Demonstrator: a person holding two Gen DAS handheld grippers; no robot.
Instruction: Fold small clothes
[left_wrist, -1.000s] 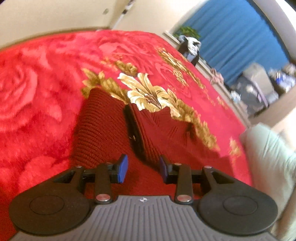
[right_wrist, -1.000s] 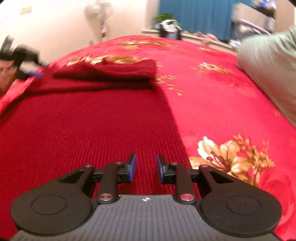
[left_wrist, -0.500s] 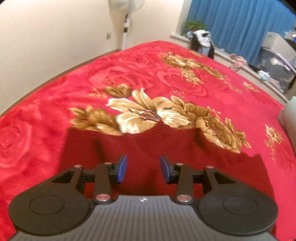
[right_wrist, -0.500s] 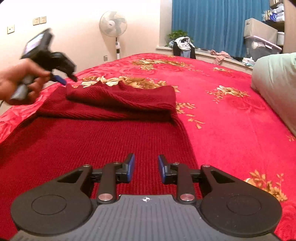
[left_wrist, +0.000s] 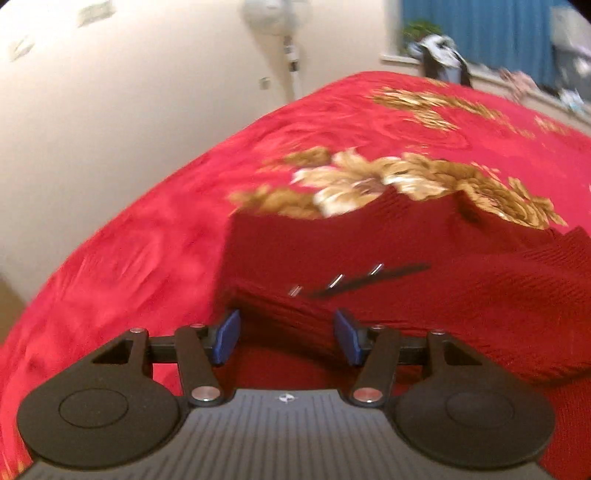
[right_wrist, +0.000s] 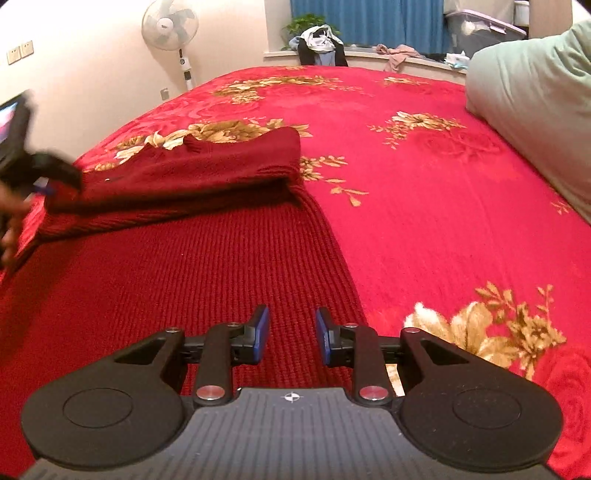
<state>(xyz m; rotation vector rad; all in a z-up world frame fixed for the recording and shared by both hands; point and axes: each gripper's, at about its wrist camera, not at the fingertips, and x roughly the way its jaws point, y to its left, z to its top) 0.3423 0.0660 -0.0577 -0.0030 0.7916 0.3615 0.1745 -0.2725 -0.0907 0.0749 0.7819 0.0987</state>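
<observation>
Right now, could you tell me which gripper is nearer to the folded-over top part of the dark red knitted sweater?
Left. The left gripper hangs open right at the folded-over part, jaws having just widened. The right gripper hovers over the sweater's flat lower body, well short of the fold.

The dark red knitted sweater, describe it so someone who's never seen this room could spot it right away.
Start with the big bed under a bright red blanket patterned with gold flowers. Near its left side lies the sweater, spread flat with its far end folded back over itself. It is a darker, wine red with ribbed knit and no flowers, unlike the blanket or the pale green bedding on the right.
</observation>
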